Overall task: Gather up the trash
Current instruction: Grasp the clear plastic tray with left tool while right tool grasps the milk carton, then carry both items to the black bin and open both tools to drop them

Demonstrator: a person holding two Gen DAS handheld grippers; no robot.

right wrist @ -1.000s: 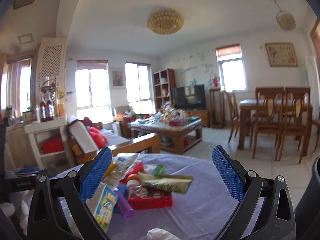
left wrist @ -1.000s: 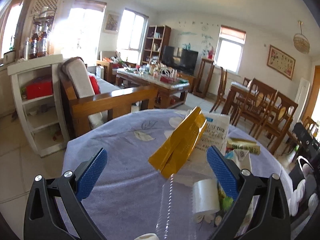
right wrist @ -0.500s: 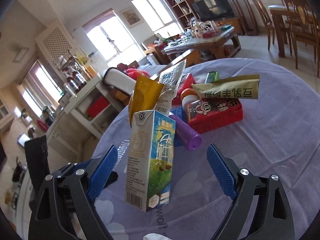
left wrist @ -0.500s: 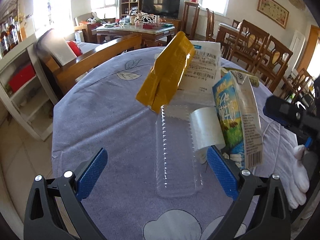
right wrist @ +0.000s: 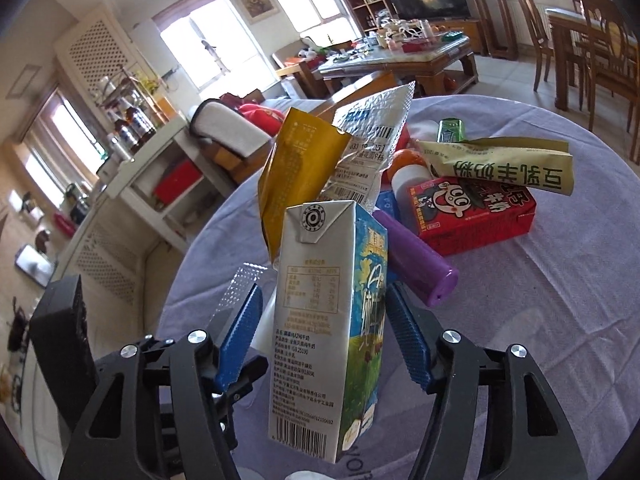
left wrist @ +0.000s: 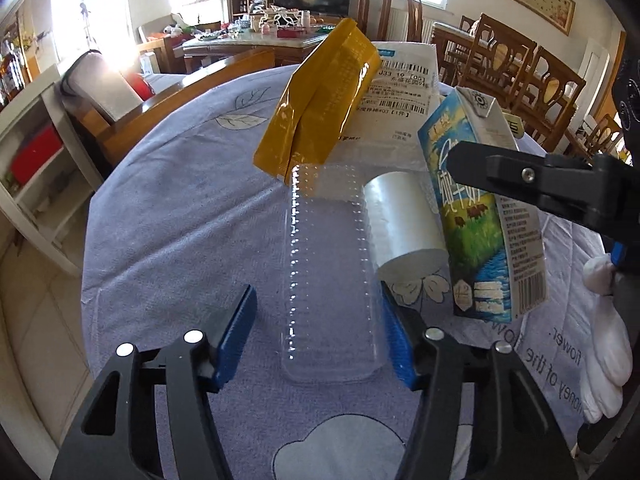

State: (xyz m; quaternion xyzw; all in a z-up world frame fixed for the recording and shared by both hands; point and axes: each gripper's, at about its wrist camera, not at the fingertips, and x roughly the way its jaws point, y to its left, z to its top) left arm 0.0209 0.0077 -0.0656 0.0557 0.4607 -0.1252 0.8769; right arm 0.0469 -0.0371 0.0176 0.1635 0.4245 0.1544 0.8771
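A clear plastic tray (left wrist: 328,280) lies flat on the purple tablecloth (left wrist: 180,208). My left gripper (left wrist: 320,336) is open with its blue pads on either side of the tray's near end. A milk carton (right wrist: 332,328) stands upright; my right gripper (right wrist: 324,340) is open with its pads close on both sides of it, not clearly touching. The carton also shows in the left wrist view (left wrist: 480,216). A white paper roll (left wrist: 404,220) lies between tray and carton. A yellow pouch (left wrist: 320,100) and a white labelled bag (left wrist: 400,88) stand behind.
Behind the carton lie a purple tube (right wrist: 416,260), a red snack box (right wrist: 472,208), a yellow-green packet (right wrist: 500,164) and a green can (right wrist: 450,130). The table edge drops off at left toward a white shelf (left wrist: 36,168) and a wooden sofa (left wrist: 172,96).
Both grippers have moved down and in toward the table. The left jaws have narrowed around the clear tray. The right jaws have narrowed around the milk carton.
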